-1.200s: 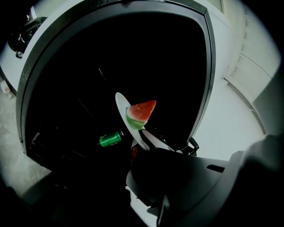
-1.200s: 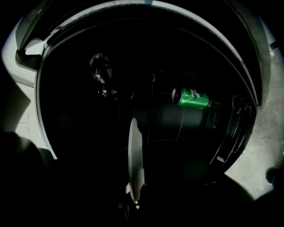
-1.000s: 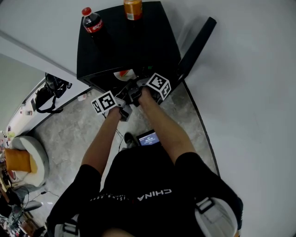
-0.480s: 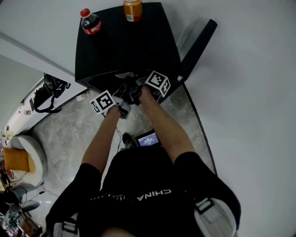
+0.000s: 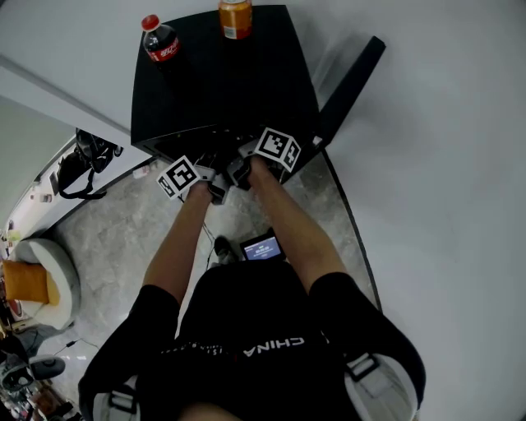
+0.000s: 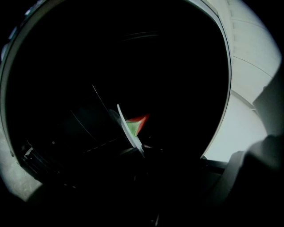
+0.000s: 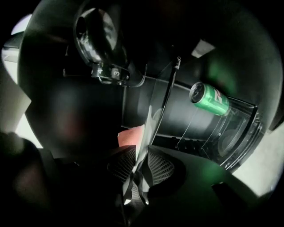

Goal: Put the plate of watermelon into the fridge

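The white plate [image 6: 128, 129] shows edge-on inside the dark fridge, with the red and green watermelon slice [image 6: 136, 123] on it. My left gripper [image 6: 142, 153] is shut on the plate's near rim, its jaws barely visible in the dark. In the right gripper view the plate [image 7: 148, 126] runs between the ribbed pads of my right gripper [image 7: 138, 173], which is shut on its rim, and the watermelon [image 7: 131, 135] shows pink at the plate's left. From the head view both grippers, left [image 5: 214, 182] and right [image 5: 240, 167], reach into the black fridge [image 5: 222, 82]; the plate is hidden there.
A green can [image 7: 209, 99] lies on its side on a wire shelf inside the fridge. The fridge door [image 5: 349, 82] stands open at the right. A cola bottle [image 5: 160, 41] and an orange can [image 5: 235, 16] stand on top. A small screen [image 5: 263, 247] lies on the floor.
Both grippers have pushed forward into the fridge with the plate. The plate, visible at the opening a second ago in the head view, is now hidden inside.
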